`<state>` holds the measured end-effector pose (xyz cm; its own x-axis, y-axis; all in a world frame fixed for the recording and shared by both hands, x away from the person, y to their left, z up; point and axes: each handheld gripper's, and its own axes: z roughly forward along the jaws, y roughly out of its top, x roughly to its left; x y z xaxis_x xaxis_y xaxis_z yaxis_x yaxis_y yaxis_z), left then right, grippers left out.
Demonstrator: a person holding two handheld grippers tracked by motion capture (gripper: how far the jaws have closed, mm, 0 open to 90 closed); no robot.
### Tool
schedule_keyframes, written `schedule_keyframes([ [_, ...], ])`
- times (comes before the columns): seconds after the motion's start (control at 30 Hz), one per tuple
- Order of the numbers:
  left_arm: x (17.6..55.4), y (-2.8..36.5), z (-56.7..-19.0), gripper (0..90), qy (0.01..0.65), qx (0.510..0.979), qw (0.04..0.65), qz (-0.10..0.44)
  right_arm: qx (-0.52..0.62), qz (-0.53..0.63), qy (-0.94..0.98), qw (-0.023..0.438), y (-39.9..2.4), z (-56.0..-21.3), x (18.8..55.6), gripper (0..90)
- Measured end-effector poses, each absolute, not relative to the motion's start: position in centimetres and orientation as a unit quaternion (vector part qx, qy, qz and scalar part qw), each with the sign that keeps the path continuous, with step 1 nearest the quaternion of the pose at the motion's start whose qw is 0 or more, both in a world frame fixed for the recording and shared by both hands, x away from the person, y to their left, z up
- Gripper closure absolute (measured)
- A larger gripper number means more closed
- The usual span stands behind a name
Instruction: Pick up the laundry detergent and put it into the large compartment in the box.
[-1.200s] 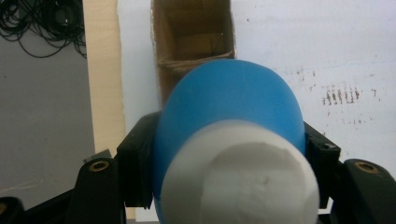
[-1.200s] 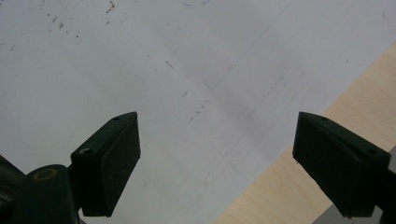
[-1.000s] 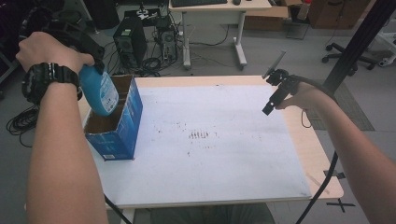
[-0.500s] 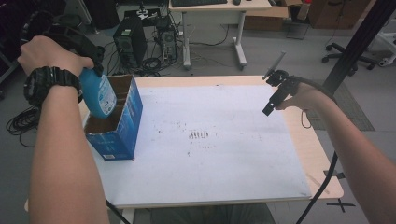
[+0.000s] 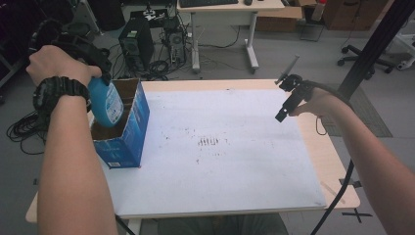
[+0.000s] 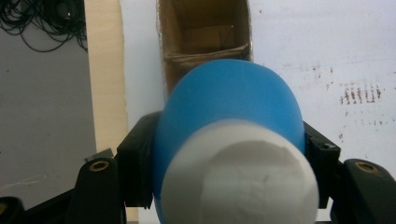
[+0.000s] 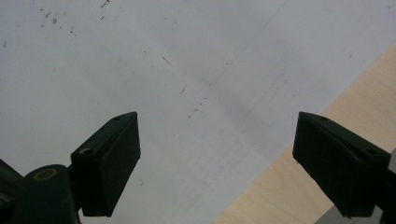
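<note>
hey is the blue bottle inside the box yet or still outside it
Partly in. The left gripper holds the blue bottle tilted, its lower end dipping below the rim of the open blue box.

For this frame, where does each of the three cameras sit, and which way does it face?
High view: above the person's side, facing forward and down on the table; both forearms show, left gripper and right gripper.
Left gripper view: rides the left gripper, looking down past its jaws clamped on the blue bottle at the open cardboard box.
Right gripper view: rides the right gripper, looking down between its open jaws at the white sheet and table edge.
Shared: the high and left gripper views both show bottle, box and sheet.
</note>
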<state>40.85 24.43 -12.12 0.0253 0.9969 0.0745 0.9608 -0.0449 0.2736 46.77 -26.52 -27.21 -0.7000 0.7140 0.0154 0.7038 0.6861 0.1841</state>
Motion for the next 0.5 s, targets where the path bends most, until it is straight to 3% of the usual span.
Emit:
schedule_keyframes([
  [0.5, 41.1, 24.7, -14.0, 36.6, 0.688, 0.713, 0.068, 0.119, 0.387, 0.085, 0.918, 0.031, -26.5, -27.1, 46.8, 14.8],
])
